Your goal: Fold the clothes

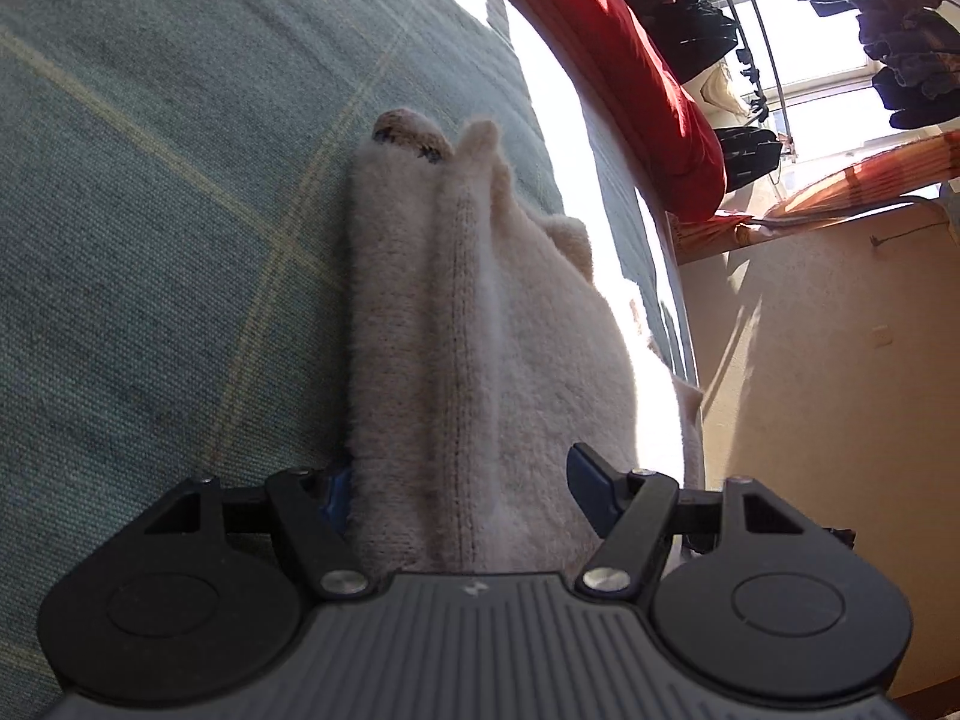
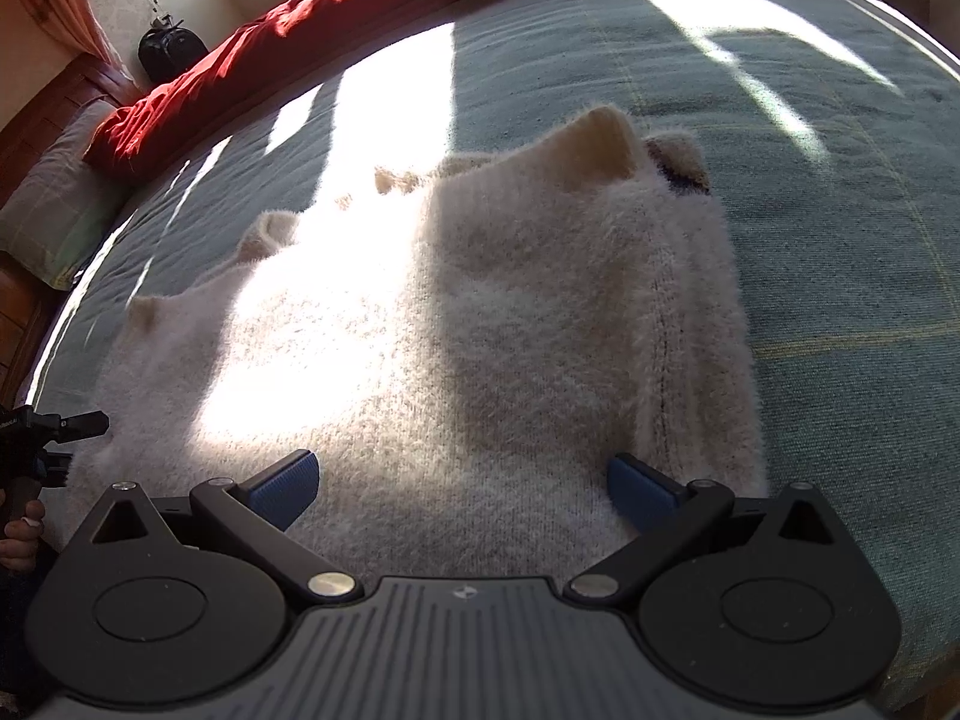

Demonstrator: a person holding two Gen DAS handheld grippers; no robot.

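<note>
A fluffy cream sweater (image 1: 480, 330) lies partly folded on a teal plaid bedspread (image 1: 150, 240), with a dark patterned bit (image 1: 408, 135) at its far end. My left gripper (image 1: 456, 468) is rolled on its side at the sweater's edge. The thick layered edge sits between its jaws; one blue pad is nearly buried against the fabric and the other pad's face shows bare. In the right wrist view the sweater (image 2: 480, 330) spreads below my right gripper (image 2: 462, 459), which is open wide with its pads low over the knit. The left gripper (image 2: 72, 423) and a hand show at the far left.
A red blanket (image 2: 270, 42) runs along the far side of the bed, with a pillow (image 2: 54, 210) and a black bag (image 2: 171, 51) beyond it. The bed's edge (image 1: 672, 312) drops to a beige wall. Dark clothes (image 1: 900, 30) hang by the window. Sunlight stripes the bedspread (image 2: 840, 240).
</note>
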